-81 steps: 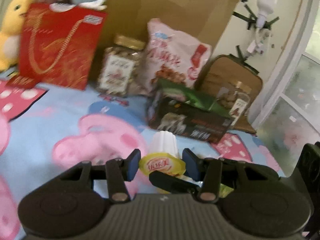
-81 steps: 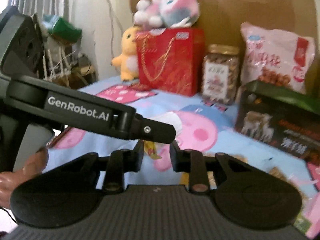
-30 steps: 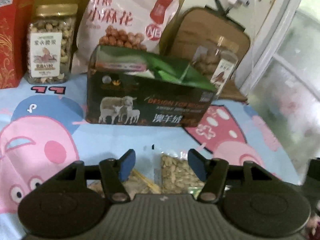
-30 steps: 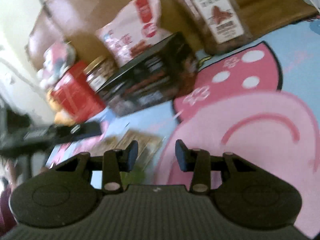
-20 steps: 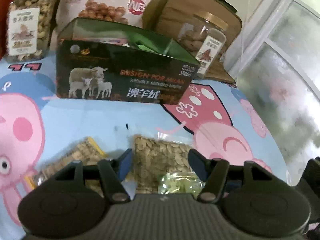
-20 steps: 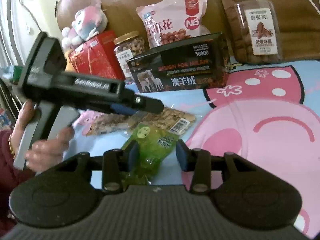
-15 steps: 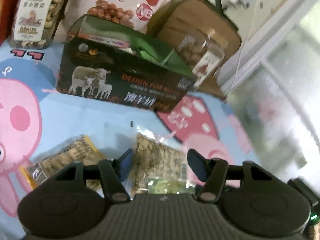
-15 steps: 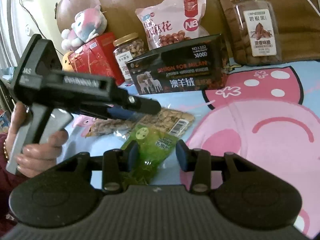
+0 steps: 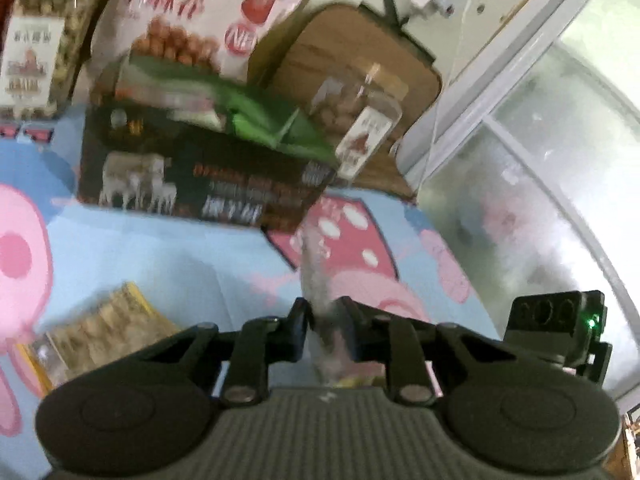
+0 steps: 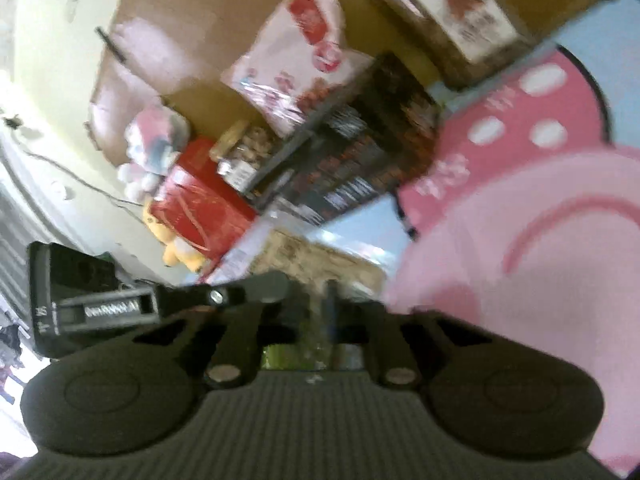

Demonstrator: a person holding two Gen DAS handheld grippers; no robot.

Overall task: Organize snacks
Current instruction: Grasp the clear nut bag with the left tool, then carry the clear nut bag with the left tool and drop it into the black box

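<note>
Pink-and-blue cartoon bedding spreads beneath both my grippers. Nearest, my left gripper has just closed, its jaws pinching a clear snack packet that stands on edge between the pads and rises ahead of them, blurred. My right gripper has also just closed; its jaws meet on a thin clear edge with something green showing beneath, too smeared to name. Left of my left gripper, a yellow-trimmed packet of seeds lies flat on the cloth. Beyond stands the dark box with sheep printed on it, its green flap open. Behind it lean a pink snack bag and two clear jars, one at far left, one at right, against brown cardboard. From my right wrist view, a red gift bag and plush toys sit further along.
</note>
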